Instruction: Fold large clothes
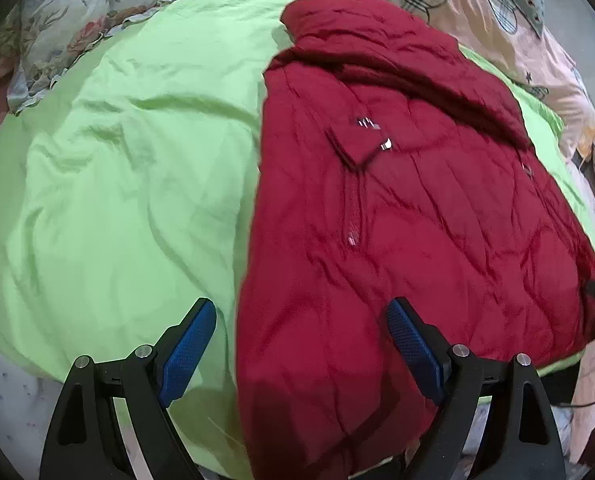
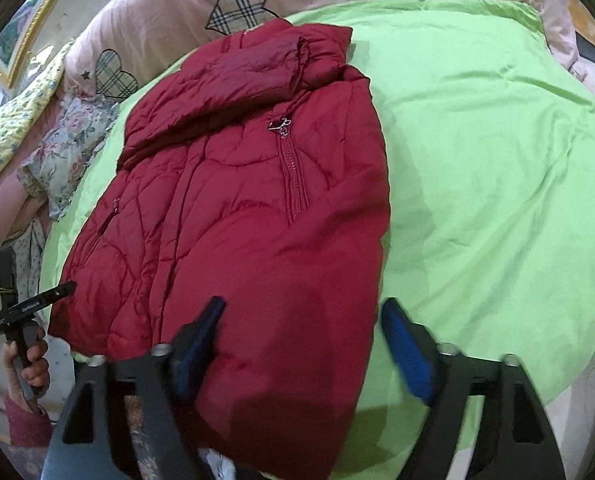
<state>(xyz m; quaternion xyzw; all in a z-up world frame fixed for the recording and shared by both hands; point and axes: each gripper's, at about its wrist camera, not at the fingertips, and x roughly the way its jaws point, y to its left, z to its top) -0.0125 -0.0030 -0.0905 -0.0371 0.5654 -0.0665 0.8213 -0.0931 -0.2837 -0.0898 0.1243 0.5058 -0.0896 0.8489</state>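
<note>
A dark red quilted jacket (image 1: 397,220) lies folded lengthwise on a lime green sheet (image 1: 129,168), collar at the far end, hem near me. It also shows in the right wrist view (image 2: 249,220), with its zipper pull near the collar. My left gripper (image 1: 301,320) is open and empty above the jacket's near left edge. My right gripper (image 2: 301,320) is open and empty above the jacket's near right edge. The left gripper (image 2: 37,304) shows in the right wrist view at the jacket's lower left corner, held by a hand.
The green sheet (image 2: 497,160) covers a bed. A pink quilt with plaid hearts (image 2: 217,4) lies along the far side. A floral pillow (image 1: 81,8) sits at the far left, and it shows in the right wrist view (image 2: 69,144).
</note>
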